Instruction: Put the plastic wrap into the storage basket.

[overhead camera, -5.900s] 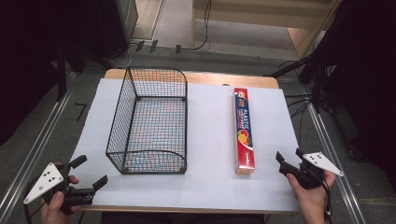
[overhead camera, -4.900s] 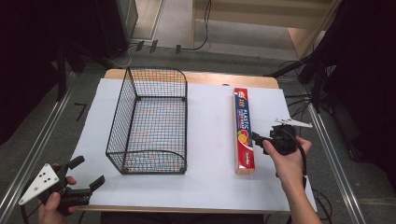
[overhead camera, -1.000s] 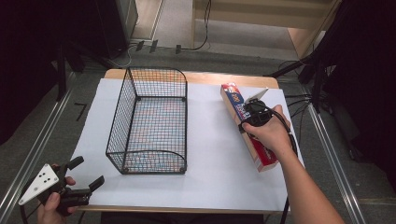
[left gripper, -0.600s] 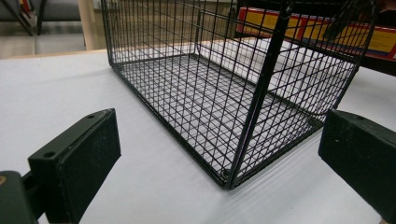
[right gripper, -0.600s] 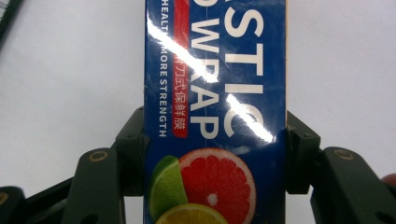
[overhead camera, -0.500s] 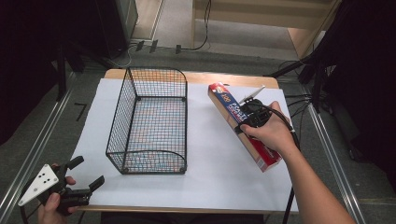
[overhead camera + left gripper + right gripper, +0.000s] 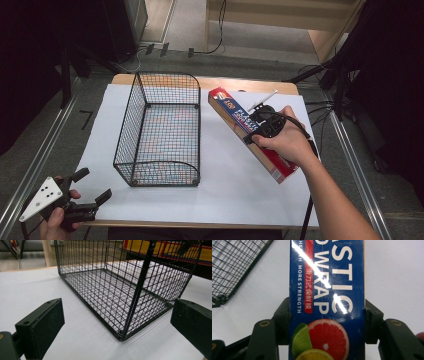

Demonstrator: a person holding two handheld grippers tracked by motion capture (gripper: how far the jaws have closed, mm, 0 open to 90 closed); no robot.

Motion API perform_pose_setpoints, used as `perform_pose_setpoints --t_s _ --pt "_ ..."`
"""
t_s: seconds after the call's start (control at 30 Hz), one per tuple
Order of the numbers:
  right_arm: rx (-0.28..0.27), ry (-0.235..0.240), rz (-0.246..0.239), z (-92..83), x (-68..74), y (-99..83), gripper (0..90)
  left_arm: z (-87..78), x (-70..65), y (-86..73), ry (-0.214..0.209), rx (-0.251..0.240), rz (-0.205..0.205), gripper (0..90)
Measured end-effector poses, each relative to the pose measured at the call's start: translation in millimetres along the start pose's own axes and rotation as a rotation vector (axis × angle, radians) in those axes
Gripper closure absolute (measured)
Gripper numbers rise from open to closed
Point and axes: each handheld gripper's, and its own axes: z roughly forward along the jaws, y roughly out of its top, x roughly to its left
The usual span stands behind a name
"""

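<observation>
A long plastic wrap box [image 7: 235, 115], red and blue with fruit printed on it [image 7: 327, 302], hangs slanted above the white table right of a black wire basket [image 7: 162, 130]. My right gripper [image 7: 257, 131] is shut on the box's middle, its pads pressing both long sides [image 7: 284, 317]. One end of the box points toward the basket's far right corner. My left gripper [image 7: 92, 187] rests at the table's front left corner, jaws wide open, nothing between them. In the left gripper view the wire basket [image 7: 125, 287] stands just ahead of its fingers [image 7: 42, 322].
The white sheet [image 7: 225, 185] covers the tabletop; a wooden edge [image 7: 240, 82] shows at the far side. Cables and metal rails [image 7: 350, 145] run along the floor at the right. A bare stretch of sheet lies between basket and box.
My right gripper has lifted the box off the table and swung it leftward, its far end now nearer the basket. The left gripper has kept still.
</observation>
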Motion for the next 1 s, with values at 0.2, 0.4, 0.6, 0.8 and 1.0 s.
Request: perform_pose_setpoints --t_s 0.2,0.4,0.6,0.8,1.0 --pt "-0.014 -0.002 -0.038 -9.3 5.2 4.1 41.7 1.6 0.0 -0.4 -0.002 0.004 0.002 0.0" --pt "-0.024 0.001 -0.065 -13.6 14.6 10.4 41.7 1.6 0.4 -0.5 -0.001 0.005 0.000 0.0" --pt "-0.029 0.020 -0.099 -17.9 29.5 19.0 41.7 2.0 -0.1 -0.4 -0.005 0.007 -0.002 0.0" --pt "-0.028 0.029 -0.152 -18.3 48.6 27.9 41.7 0.9 0.5 -0.3 -0.003 0.003 -0.003 0.0" --pt "-0.028 0.048 -0.196 -17.0 68.8 35.8 41.7 1.1 0.4 -0.3 -0.004 0.004 -0.001 0.0"
